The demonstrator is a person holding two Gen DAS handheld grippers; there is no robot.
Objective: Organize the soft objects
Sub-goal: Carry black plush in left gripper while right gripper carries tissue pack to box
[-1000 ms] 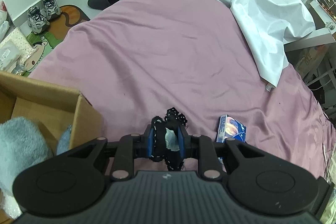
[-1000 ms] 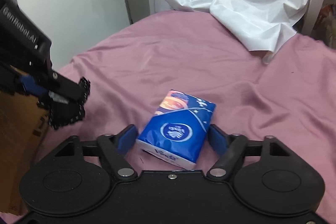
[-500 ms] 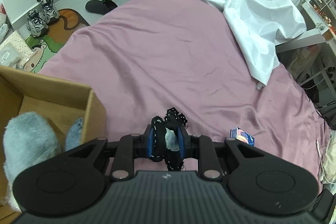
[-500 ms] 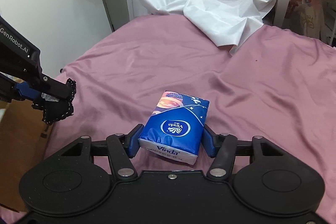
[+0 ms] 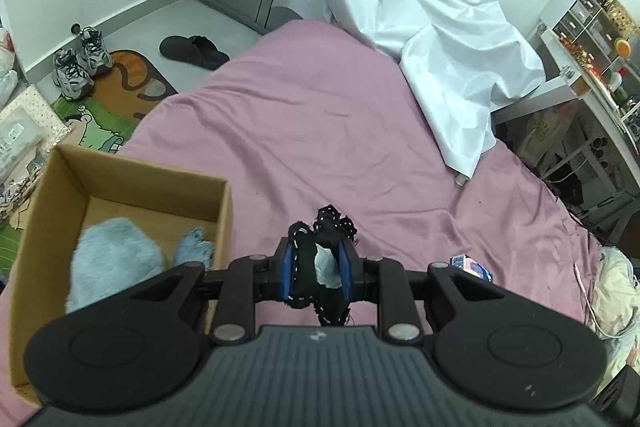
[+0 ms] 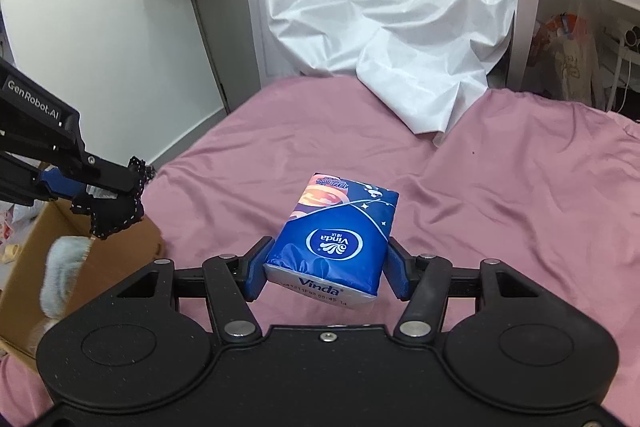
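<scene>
Item 1: small black fabric piece with white dotted stitching and a pale label (image 5: 316, 263), clenched tight between the blue pads of the left gripper (image 5: 316, 265). It hangs clear of the pink satin bedsheet (image 5: 280, 131), just beside the right wall of the open brown cardboard box (image 5: 222, 211) that sits at the sheet's near left edge.

Item 2: blue plastic-wrapped pack of Vinda tissues (image 6: 334, 239), grasped across its width by the right gripper (image 6: 326, 269), pads pressing both long sides. The pack is lifted off the sheet and tilts up at its far end.

Item 3: pale blue fluffy plush object (image 5: 114, 259), lying inside the box (its exact form is hidden by the gripper body).

Risks, as judged: the tissue pack is soft and slick, held only near its rear end, so it could pivot or slip out if swung quickly. The fabric piece dangles loosely and may snag on the box wall or drape over the rim instead of dropping inside. Both grippers heading for one box could collide.
</scene>
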